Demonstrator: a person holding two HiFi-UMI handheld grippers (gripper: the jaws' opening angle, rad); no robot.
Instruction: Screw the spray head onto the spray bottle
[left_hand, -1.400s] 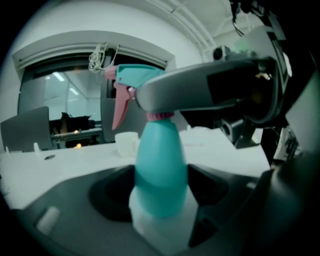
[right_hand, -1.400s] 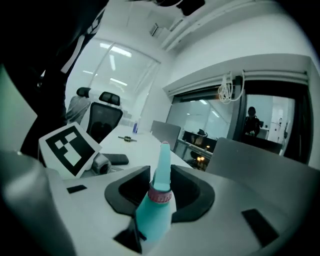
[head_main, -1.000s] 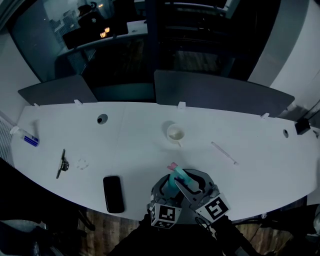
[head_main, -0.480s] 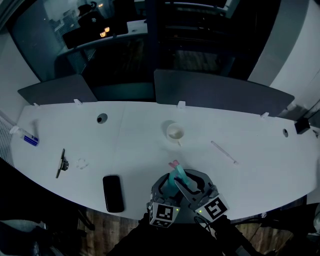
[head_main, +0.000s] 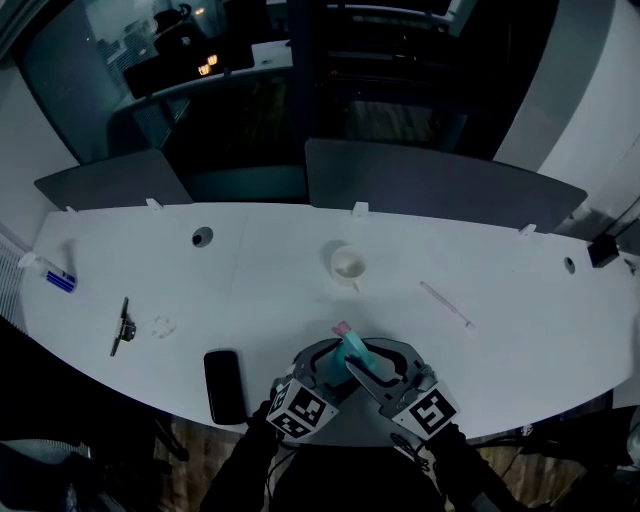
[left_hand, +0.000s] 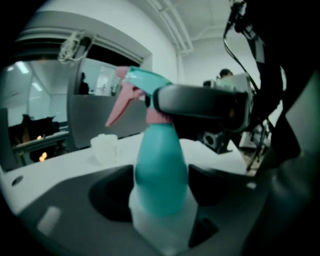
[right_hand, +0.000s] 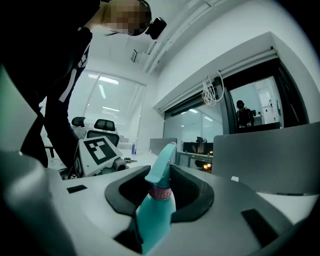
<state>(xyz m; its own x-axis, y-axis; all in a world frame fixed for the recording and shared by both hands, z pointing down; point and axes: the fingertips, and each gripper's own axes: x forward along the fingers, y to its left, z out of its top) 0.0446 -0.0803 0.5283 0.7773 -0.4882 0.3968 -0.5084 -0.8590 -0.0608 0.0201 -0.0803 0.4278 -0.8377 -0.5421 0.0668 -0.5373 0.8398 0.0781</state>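
Observation:
A teal spray bottle (left_hand: 161, 170) with a white base stands upright between the two jaws of my left gripper (left_hand: 161, 186). Those jaws have just been opening, and only a thin gap shows on each side of the bottle. The teal spray head (left_hand: 142, 82) with its pink trigger sits on the bottle's neck. My right gripper (right_hand: 162, 186) is shut on the spray head (right_hand: 162, 165) just above the pink collar. In the head view both grippers meet at the bottle (head_main: 352, 350) by the table's near edge, my left gripper (head_main: 332, 357) and my right gripper (head_main: 368, 362) on opposite sides of it.
On the white table (head_main: 520, 300) are a white cup (head_main: 350, 265), a black phone (head_main: 222, 385), a dark clip (head_main: 124, 325), a thin white tube (head_main: 447, 305) and a blue and white item (head_main: 58, 278). Grey dividers (head_main: 440, 180) line the far edge.
My left gripper has swung to the left around the bottle, its marker cube now further left and turned. The right gripper and the spray head have kept still.

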